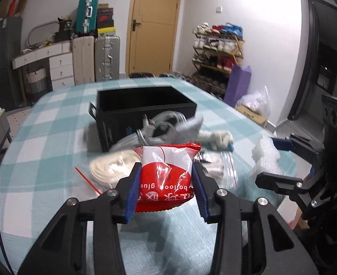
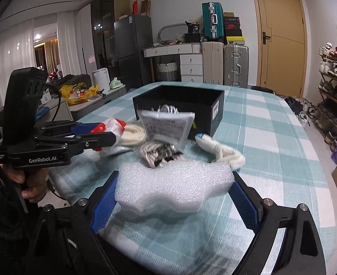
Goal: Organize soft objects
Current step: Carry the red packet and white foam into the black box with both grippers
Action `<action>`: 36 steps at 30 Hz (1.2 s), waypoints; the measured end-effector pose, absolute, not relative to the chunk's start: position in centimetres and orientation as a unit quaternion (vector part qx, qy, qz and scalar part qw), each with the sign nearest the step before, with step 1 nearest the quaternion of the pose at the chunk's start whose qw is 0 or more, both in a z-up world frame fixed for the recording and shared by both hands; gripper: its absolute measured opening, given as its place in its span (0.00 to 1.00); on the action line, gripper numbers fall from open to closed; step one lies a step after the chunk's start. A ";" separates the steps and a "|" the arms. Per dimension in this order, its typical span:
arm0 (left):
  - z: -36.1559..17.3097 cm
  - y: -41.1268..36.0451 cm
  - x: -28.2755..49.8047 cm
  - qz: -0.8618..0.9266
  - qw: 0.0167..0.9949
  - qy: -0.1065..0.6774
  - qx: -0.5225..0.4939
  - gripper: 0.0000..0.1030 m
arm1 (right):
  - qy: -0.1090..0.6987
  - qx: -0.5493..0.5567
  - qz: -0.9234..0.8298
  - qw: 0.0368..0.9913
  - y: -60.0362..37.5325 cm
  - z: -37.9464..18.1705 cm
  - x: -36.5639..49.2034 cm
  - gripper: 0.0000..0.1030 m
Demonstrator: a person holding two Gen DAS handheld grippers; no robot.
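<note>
My left gripper [image 1: 166,183] is shut on a red and white balloon glue packet [image 1: 166,174] and holds it above the checked tablecloth [image 1: 53,119]. My right gripper [image 2: 175,190] is shut on a white foam block [image 2: 175,188], also held off the cloth; the foam also shows in the left wrist view [image 1: 266,154]. A black box [image 1: 143,107] with white cables [image 1: 159,123] in it stands at the table's middle. A white sock [image 2: 221,150] with a blue toe lies right of it. A bagged cream rope coil [image 1: 110,169] lies before the box.
Clear zip bags with small items [image 2: 164,137] lie in front of the box [image 2: 180,105]. Suitcases [image 2: 235,61], white drawers [image 2: 191,64] and a door [image 2: 280,36] stand beyond the table. A shoe rack [image 1: 216,55] stands at the right wall.
</note>
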State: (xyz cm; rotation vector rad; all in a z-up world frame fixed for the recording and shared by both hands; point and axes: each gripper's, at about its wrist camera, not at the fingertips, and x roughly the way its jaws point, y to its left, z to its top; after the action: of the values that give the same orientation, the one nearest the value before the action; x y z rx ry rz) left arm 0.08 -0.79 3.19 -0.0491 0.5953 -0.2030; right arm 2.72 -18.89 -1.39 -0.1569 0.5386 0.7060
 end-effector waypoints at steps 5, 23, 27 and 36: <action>4.9 0.1 0.5 -0.084 0.957 0.276 -0.023 0.40 | 0.248 -0.066 0.344 0.903 -18.5 0.3 3.4 0.89; 8.5 2.3 4.7 -0.048 0.969 0.241 -0.022 0.40 | 0.220 -0.042 0.337 0.914 -16.3 5.8 8.5 0.89; 8.4 2.5 6.0 -0.040 0.969 0.242 -0.018 0.40 | 0.221 -0.045 0.337 0.914 -15.3 6.2 10.0 0.89; 7.6 2.6 9.1 -0.040 0.965 0.260 -0.020 0.40 | 0.233 -0.064 0.336 0.910 -13.2 5.7 13.0 0.89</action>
State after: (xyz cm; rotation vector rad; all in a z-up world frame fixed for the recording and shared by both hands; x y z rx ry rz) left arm 9.10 2.56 7.64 -0.0397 0.5263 -0.0809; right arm 12.98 -13.18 5.73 -0.1313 0.4800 0.6929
